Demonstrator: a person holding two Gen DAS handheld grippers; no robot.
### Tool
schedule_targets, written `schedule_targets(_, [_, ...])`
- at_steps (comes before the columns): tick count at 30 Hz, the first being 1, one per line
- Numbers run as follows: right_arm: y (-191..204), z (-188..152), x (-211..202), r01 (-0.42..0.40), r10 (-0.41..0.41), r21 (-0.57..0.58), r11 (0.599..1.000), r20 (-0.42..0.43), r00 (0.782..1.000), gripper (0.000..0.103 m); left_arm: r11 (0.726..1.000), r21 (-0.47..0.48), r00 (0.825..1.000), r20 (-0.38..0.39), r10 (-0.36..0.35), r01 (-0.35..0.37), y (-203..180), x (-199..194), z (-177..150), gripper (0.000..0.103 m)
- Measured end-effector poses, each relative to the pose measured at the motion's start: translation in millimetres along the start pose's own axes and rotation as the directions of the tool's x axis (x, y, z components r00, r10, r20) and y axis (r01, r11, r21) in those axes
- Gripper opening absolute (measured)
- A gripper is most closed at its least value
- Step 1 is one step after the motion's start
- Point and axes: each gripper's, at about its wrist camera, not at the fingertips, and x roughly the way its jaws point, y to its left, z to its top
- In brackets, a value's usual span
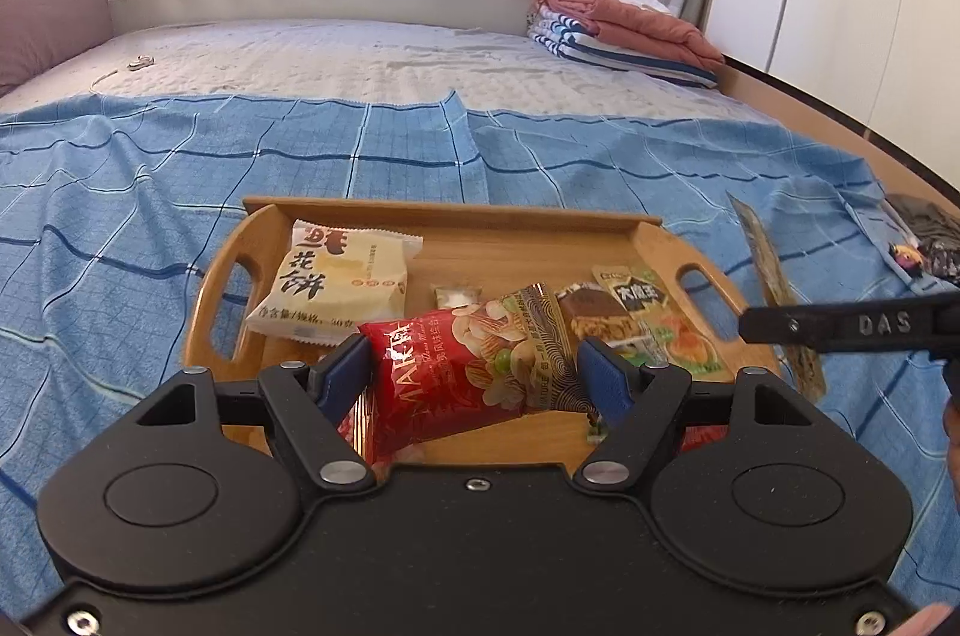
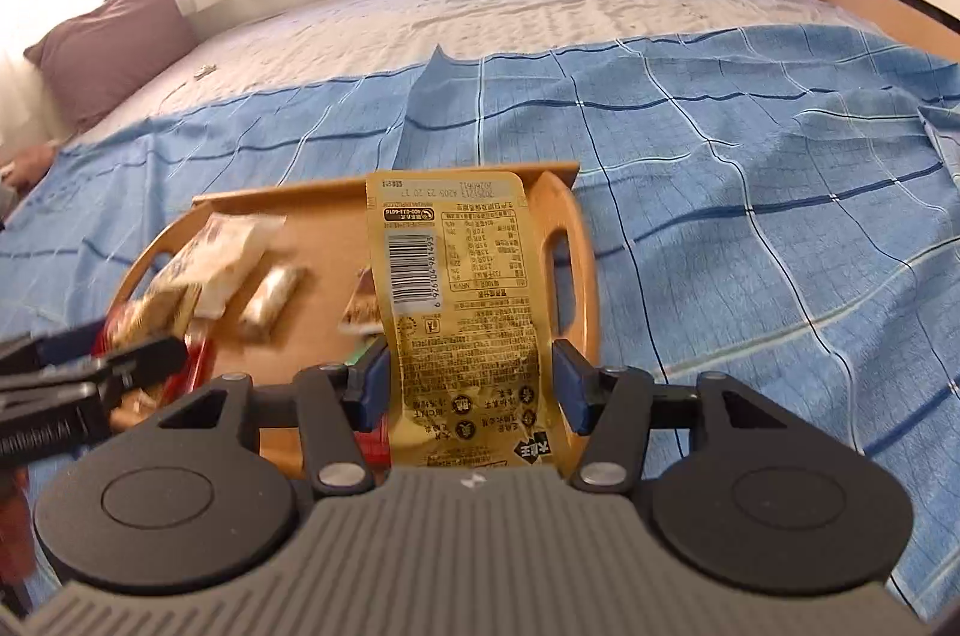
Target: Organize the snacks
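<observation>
A wooden tray [image 1: 528, 228] with two handles lies on the blue checked blanket. My left gripper [image 1: 474, 375] is shut on a red nut packet [image 1: 444, 396], gripped by its ends over the tray's near edge. On the tray lie a white pastry packet [image 1: 336, 282], a small white sweet [image 1: 457, 296] and a brown-and-green packet [image 1: 636, 318]. My right gripper [image 2: 470, 384] is shut on a gold packet [image 2: 462, 276], which stands upright above the tray's right handle [image 2: 576, 276]. From the left wrist, the gold packet [image 1: 765, 252] shows edge-on.
The blue blanket [image 2: 750, 216] covers the near half of the bed. A dark snack packet [image 1: 924, 240] lies on it at the far right. Folded towels [image 1: 630, 30] are stacked at the back right, and a mauve pillow [image 2: 114, 42] sits at the back left. The bed's wooden edge [image 1: 828, 108] runs along the right.
</observation>
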Motion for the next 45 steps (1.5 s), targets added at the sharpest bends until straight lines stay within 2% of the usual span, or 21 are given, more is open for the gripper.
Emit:
schedule_targets(5, [7.0, 19.1, 32.5, 0.023, -0.023, -0.020, 1.000, -0.001, 1.000, 0.058, 1.000, 0.011, 1.000, -0.016, 0.021, -0.021, -4.6, 22.9, 3.8, 0.074])
schedule_targets(12, [11.2, 18.2, 70.7, 0.053, -0.054, -0.018, 0.998, -0.048, 0.997, 0.058, 0.999, 0.028, 0.998, -0.058, 0.028, -0.026, -5.1, 45.0, -5.1, 0.074])
schedule_targets(23, [13.0, 7.4, 87.0, 0.052, -0.054, -0.024, 0.998, -0.054, 0.997, 0.063, 0.998, 0.059, 0.996, -0.074, 0.039, -0.035, -9.6, 55.9, -11.3, 0.076])
schedule_targets(29, [11.6, 6.4, 70.3, 0.021, -0.021, -0.012, 1.000, 0.001, 1.000, 0.086, 0.998, 0.059, 0.999, -0.050, 0.021, -0.018, -8.4, 40.9, -9.4, 0.090])
schedule_targets(38, [21.9, -5.7, 20.0, -0.049, 0.055, -0.067, 0.997, 0.080, 0.995, 0.092, 0.991, 0.135, 1.000, 0.003, 0.005, -0.005, -3.5, -13.5, -17.2, 0.096])
schedule_targets(45, [41.6, -42.7, -17.7, -0.096, 0.114, -0.167, 0.981, 0.101, 0.988, 0.098, 0.992, 0.122, 0.999, 0.023, -0.027, 0.024, 8.5, -59.9, -42.7, 0.097])
